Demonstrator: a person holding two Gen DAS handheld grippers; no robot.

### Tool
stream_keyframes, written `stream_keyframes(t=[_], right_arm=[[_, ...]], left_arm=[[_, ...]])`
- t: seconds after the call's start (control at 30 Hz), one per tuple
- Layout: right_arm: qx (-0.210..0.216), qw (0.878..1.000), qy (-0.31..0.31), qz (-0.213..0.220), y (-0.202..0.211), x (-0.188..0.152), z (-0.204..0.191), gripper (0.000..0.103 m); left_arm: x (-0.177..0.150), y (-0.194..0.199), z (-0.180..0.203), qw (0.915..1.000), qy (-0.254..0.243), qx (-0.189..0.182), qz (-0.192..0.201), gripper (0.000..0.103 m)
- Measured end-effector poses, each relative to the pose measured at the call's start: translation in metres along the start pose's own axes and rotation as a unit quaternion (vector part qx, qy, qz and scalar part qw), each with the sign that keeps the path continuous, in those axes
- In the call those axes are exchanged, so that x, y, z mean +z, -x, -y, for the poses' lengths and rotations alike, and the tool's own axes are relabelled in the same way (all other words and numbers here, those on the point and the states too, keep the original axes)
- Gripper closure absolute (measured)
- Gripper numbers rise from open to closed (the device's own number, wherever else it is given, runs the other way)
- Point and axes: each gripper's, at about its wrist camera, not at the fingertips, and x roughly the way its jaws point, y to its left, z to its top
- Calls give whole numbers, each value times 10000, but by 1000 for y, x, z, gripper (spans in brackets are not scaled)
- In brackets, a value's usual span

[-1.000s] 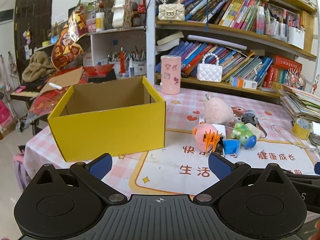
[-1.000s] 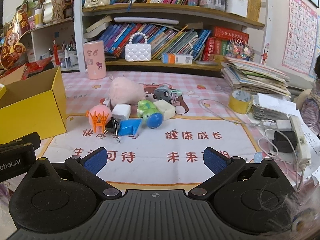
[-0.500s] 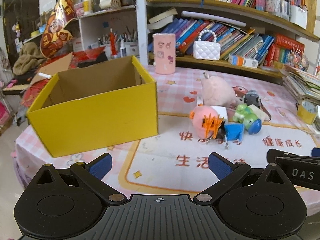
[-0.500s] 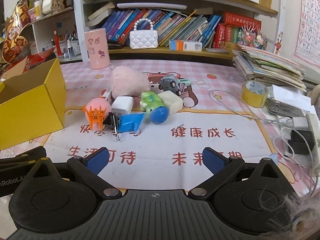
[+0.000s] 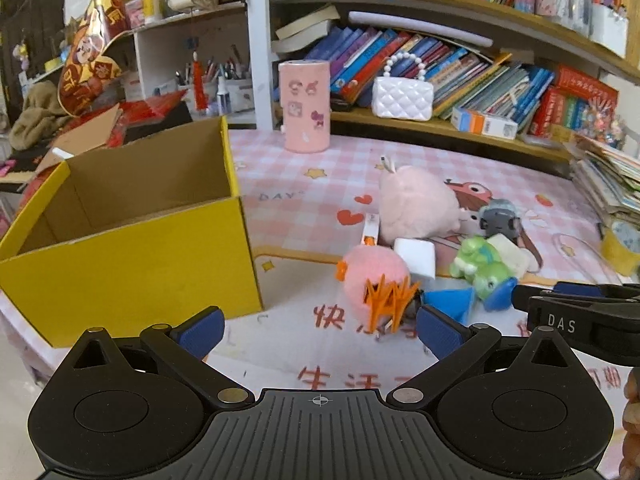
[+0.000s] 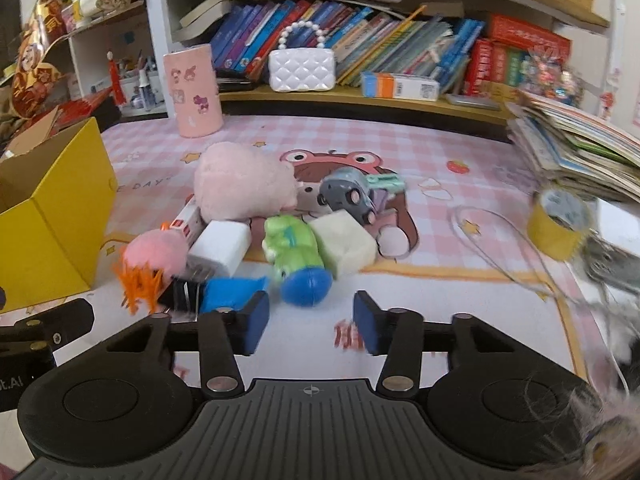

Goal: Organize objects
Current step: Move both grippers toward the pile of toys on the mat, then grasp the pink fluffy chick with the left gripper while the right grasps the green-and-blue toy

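- Open yellow cardboard box (image 5: 132, 264): stands at the left edge of the table; its long axis runs from the near left corner toward the shelf side; mouth up, nothing visible inside.
- Left gripper (image 5: 320, 330): blue pads wide apart, nothing between them; hangs over the near edge, between the box and the toy pile.
- Round pink fuzzy toy with orange spiky clip (image 6: 154, 258): leftmost of the pile, just beside the box's near corner.
- White square charger block (image 6: 220, 250): leans against the pink toy, touching it.
- Blue plastic wedge piece (image 6: 230, 292): lies flat at the near side of the pile; its long axis runs left to right.
- Green and blue plastic frog toy (image 6: 298, 262): mid-table; long axis points from the shelf side toward the near edge, blue end nearest.
- Right gripper (image 6: 310, 326): jaws have just been closing; now narrow with only mat showing between the pads, just short of the frog's blue end.
- Risk 1: closing this early leaves the gap too narrow to pass round the frog's rounded end; the pads would shove it into the pile.
- Risk 2: the 2 grippers sit near each other over 1 tight pile; they could knock together.
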Motion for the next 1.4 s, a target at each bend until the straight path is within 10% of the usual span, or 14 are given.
stream_keyframes(t=[0.47, 1.03, 1.4], right_arm=[[982, 9933, 495, -352, -70, 25, 11, 66], [1572, 9872, -43, -279, -49, 38, 42, 70], [1427, 9897, -83, -16, -33, 48, 38, 70]], left_arm=[[28, -28, 19, 9992, 325, -109, -183, 3], [29, -106, 21, 9850, 1176, -260, -1233, 54], [48, -36, 19, 9961, 859, -158, -114, 56]])
